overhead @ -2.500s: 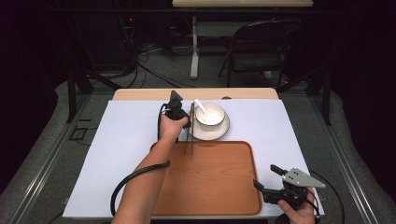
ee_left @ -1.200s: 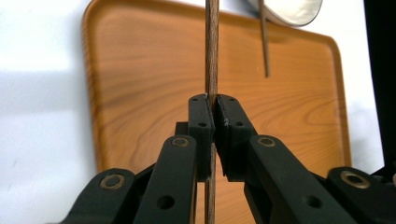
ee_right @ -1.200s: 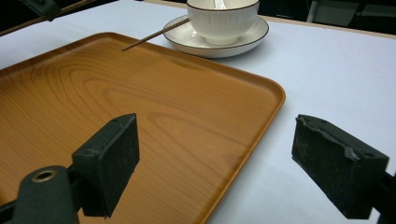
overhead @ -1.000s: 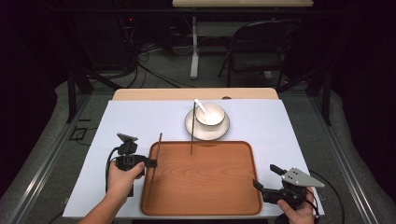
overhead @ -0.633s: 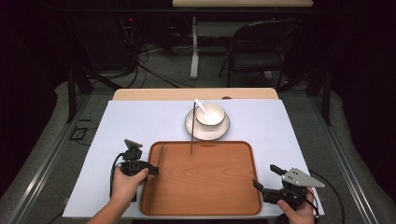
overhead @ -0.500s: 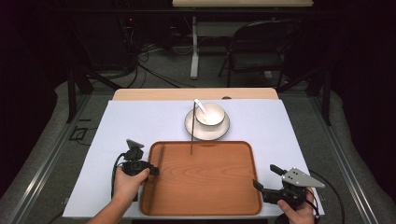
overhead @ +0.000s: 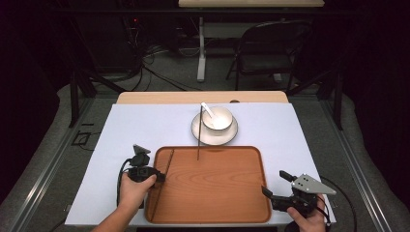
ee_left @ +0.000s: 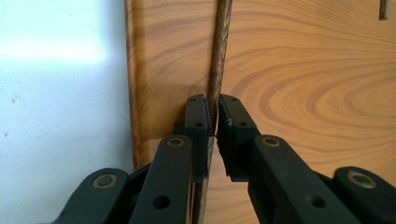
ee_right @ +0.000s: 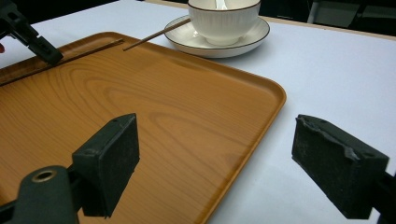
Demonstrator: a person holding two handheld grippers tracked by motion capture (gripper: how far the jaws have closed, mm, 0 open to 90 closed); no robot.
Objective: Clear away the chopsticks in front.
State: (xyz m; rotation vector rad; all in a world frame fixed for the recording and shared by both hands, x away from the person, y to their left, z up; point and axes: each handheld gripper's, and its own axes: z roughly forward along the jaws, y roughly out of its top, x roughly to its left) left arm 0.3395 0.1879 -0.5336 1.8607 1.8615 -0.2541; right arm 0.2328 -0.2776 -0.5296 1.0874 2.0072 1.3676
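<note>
One chopstick (ee_left: pixel 218 70) lies in the tray (overhead: pixel 232 212) — your left gripper (ee_left: pixel 213 122) grips it loosely, jaws just easing; the other (overhead: pixel 199 137) leans on the saucer (overhead: pixel 196 130) — right gripper (ee_right: pixel 224 163) gapes empty.

A white-covered desk (overhead: pixel 145 125) carries a rectangular wooden tray (overhead: pixel 217 193); just behind the tray sits a white round saucer (overhead: pixel 197 130).

Left claw (ee_left: pixel 215 122) pinching a dark chopstick (ee_left: pixel 219 56), just easing apart, over wooden tray (ee_left: pixel 299 84), white tabletop (ee_left: pixel 56 107) alongside
</note>
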